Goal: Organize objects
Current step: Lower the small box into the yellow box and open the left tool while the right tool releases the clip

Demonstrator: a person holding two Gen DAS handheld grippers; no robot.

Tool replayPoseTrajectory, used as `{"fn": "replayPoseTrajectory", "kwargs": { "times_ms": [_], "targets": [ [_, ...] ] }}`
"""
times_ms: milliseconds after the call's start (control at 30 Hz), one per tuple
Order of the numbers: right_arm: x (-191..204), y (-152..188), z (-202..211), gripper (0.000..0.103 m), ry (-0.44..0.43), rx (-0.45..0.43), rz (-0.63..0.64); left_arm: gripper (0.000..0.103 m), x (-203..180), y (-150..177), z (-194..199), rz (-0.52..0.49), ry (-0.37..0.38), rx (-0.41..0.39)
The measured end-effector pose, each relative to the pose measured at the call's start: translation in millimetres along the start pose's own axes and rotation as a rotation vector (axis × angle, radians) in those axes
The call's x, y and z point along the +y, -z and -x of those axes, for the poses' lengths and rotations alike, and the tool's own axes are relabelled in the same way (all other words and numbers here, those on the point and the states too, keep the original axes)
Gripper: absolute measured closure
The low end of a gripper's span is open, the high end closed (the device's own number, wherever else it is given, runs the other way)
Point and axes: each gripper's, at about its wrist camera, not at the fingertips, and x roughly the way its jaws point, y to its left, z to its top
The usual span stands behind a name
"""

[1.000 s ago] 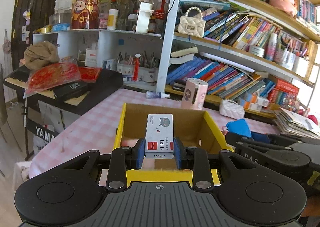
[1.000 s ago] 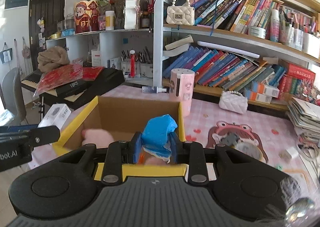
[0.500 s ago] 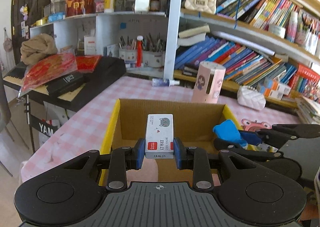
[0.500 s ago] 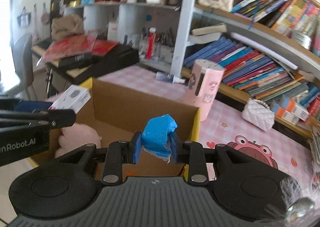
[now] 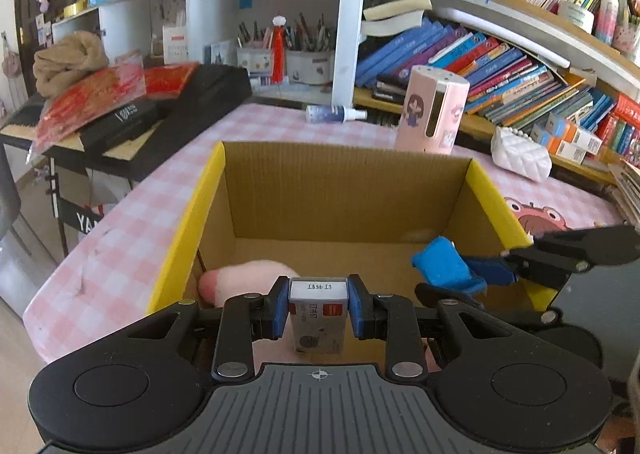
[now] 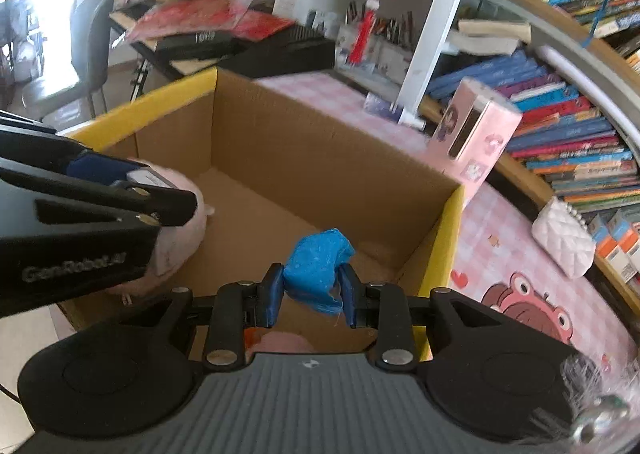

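Pink checked table (image 5: pixel 132 238) under both tools, bookshelves behind. Left gripper (image 5: pixel 318 304) clamped on small box (image 5: pixel 318 318), right gripper (image 6: pixel 309 294) clamped on blue lump (image 6: pixel 318 272). Both lowered and tipped down since a second ago, now over open carton (image 5: pixel 344 190), pink plush (image 5: pixel 244 278) just ahead of left jaws. Probably ready for release into carton; neither item let go yet.

The left gripper's (image 6: pixel 132 190) black side carried the grey brand "GenRobot.AI". A black panel (image 5: pixel 86 220) under the keyboard showed white letters "YA", the rest cut off. The small box (image 5: pixel 318 308) had printed characters on its top edge and a red label, too small to read. The book spines (image 5: pixel 516 82) were also not readable.
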Motion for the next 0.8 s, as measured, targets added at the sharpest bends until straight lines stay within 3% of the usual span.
{"fn": "replayPoseTrajectory", "kwargs": {
  "times_ms": [367, 500, 567, 800],
  "targets": [
    [7.5, 0.4, -5.9, 0.075, -0.02, 0.053, 0.086, 0.074, -3.1, 8.5, -9.0, 0.014, 0.014, 0.055],
    [6.4, 0.4, -4.8, 0.075, -0.018, 0.045, 0.077, 0.072, -0.9, 9.1, -4.8, 0.029, 0.016, 0.04],
    [5.2, -0.6, -3.3, 0.07, -0.009, 0.036, 0.06, 0.072, -0.5, 8.1, 0.7, 0.026, 0.017, 0.016],
    [7.1, -1.2, 16.7, 0.062, 0.033, -0.027, 0.005, 0.042, 1.6, 4.5, 28.3, 0.029, 0.016, -0.085]
  ]
}}
